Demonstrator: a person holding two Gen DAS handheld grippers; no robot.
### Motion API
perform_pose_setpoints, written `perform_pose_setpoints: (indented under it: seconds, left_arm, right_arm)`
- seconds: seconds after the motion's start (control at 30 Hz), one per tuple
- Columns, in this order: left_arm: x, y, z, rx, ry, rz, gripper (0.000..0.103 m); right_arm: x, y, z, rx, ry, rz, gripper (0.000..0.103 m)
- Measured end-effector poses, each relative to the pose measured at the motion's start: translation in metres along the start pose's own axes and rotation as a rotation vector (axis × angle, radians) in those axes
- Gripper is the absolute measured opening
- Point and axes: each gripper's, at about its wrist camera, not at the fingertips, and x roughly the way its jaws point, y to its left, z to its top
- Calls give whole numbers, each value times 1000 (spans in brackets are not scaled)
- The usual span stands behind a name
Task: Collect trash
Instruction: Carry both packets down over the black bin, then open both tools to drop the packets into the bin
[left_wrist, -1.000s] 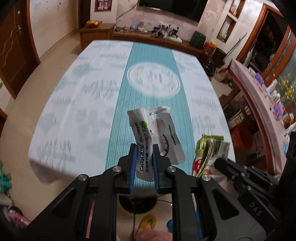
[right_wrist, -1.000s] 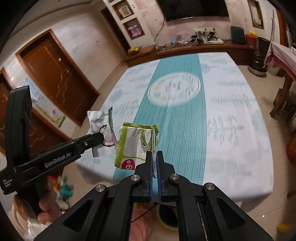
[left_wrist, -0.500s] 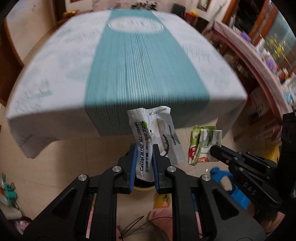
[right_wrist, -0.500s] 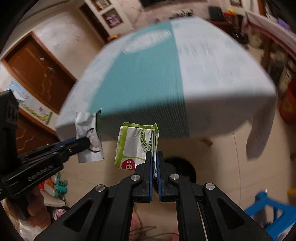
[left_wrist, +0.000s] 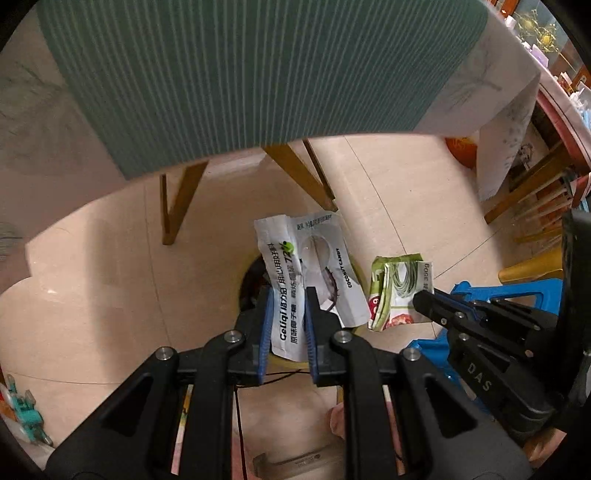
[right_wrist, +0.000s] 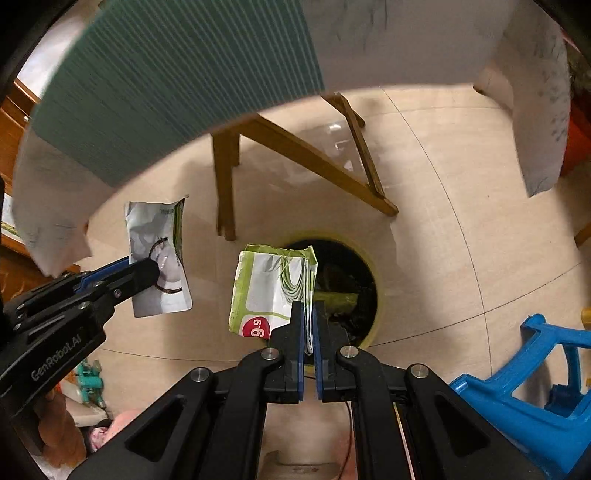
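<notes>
My left gripper (left_wrist: 287, 295) is shut on a white coconut candy wrapper (left_wrist: 314, 266) and hangs over the floor in front of the table. That wrapper (right_wrist: 159, 262) and the left gripper (right_wrist: 149, 271) show at the left of the right wrist view. My right gripper (right_wrist: 308, 308) is shut on a folded green and white snack bag (right_wrist: 266, 288), held just above a round yellow-rimmed trash bin (right_wrist: 351, 288) with dark contents. The snack bag (left_wrist: 397, 291) and the right gripper (left_wrist: 423, 297) appear to the right in the left wrist view, where the bin (left_wrist: 251, 277) is mostly hidden behind the wrapper.
The table's teal and white cloth (left_wrist: 240, 74) hangs above, with wooden legs (right_wrist: 225, 184) just beyond the bin. A blue plastic stool (right_wrist: 532, 387) stands on the tiled floor at the right. Small clutter (left_wrist: 26, 417) lies at the far left.
Both grippers have dropped from above the tabletop to below its edge, still holding their wrappers. The bin and the table legs have come into view.
</notes>
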Motion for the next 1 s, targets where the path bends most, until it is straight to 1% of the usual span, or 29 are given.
perform_pose_setpoints:
  seconds: [0.07, 0.13, 0.2, 0.23, 0.27, 0.3, 0.33, 0.37, 0.4, 0.47, 0.63, 0.73, 0.9, 1.0]
  left_arm:
    - [16, 2, -5, -5, 12, 6, 14]
    - [28, 5, -10, -16, 30, 13, 14]
    - [39, 1, -10, -26, 45, 1, 16]
    - [43, 4, -8, -28, 52, -1, 22]
    - [45, 4, -8, -28, 59, -5, 32]
    - [48, 6, -8, -28, 64, -4, 40]
    - [50, 6, -8, -29, 66, 3, 61]
    - [53, 7, -8, -33, 65, 8, 70]
    - [53, 9, -8, -40, 60, 5, 70]
    - [53, 10, -8, -49, 54, 0, 70]
    - [49, 16, -5, -85, 42, 16, 70]
    - [42, 19, -3, -108, 37, 12, 70]
    - [27, 17, -2, -121, 21, -1, 70]
    - [10, 14, 1, -119, 8, 0, 70]
  right_arm:
    - [14, -6, -7, 6, 15, -8, 4]
    - [26, -8, -7, 9, 26, -12, 4]
    - [35, -8, -3, 6, 37, -13, 5]
    - [39, -10, -4, 7, 45, -8, 6]
    - [48, -3, 11, 11, 52, -9, 9]
    - [54, -2, 18, 19, 61, -7, 11]
    - [58, -2, 21, 20, 68, -1, 21]
    - [62, -1, 25, 17, 73, 5, 34]
    - [67, 0, 34, 11, 65, 12, 38]
    - [70, 3, 40, -2, 45, 19, 42]
    - [75, 4, 46, -5, 41, 26, 43]
    - [75, 2, 51, -1, 31, 25, 43]
    - [55, 0, 53, 10, 5, 25, 43]
    - [40, 3, 57, 13, -9, 30, 43]
